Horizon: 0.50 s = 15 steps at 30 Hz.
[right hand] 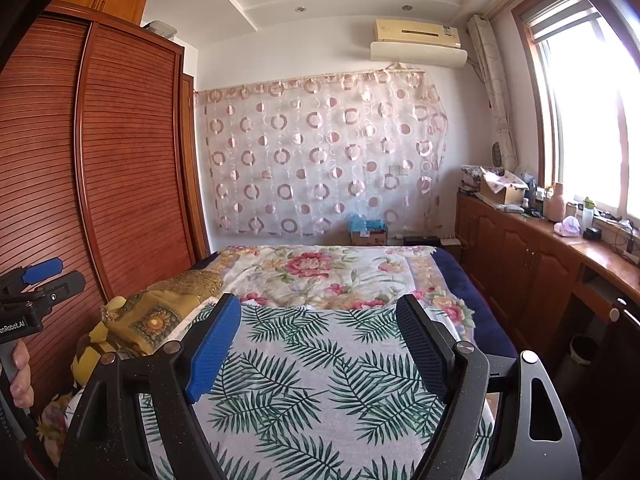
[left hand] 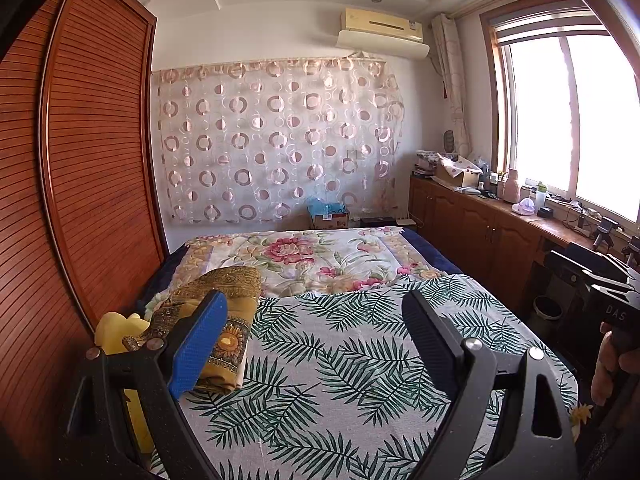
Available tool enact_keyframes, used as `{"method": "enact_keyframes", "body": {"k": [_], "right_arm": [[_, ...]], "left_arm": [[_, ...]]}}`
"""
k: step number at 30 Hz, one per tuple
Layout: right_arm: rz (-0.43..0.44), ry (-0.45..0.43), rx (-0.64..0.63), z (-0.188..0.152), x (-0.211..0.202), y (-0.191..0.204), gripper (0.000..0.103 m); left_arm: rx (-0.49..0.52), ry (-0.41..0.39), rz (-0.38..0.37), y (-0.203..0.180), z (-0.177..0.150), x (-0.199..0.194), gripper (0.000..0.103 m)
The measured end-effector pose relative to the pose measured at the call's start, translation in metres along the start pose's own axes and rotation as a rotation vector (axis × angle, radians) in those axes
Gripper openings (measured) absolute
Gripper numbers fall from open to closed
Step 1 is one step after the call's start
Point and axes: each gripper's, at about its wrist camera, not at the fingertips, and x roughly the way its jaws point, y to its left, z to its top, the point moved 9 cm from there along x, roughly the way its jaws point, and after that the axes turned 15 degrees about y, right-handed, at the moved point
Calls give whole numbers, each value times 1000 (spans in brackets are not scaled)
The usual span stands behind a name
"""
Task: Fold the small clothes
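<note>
Left gripper (left hand: 316, 312) and right gripper (right hand: 318, 316) hover over the bed (left hand: 440, 258), fingers spread wide, holding nothing. Folded yellow-brown clothes (left hand: 236, 308) lie at the bed's left edge, on the leaf-print sheet (left hand: 352, 360).

Bed cover (left hand: 360, 360): matt printed cloth. Wardrobe (left hand: 100, 140): glossy slatted wood. Folded yellow garment (left hand: 224, 320): cloth, shiny gold trim.

The left tongs (left hand: 316, 312) hide part of the folded golden cloth (left hand: 236, 308).
</note>
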Motion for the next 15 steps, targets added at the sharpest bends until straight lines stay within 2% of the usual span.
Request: {"method": "enact_keyframes", "body": {"k": [15], "right_arm": [[0, 0, 0, 0, 0, -1, 81]], "left_arm": [[0, -1, -1, 1, -1, -2, 89]]}}
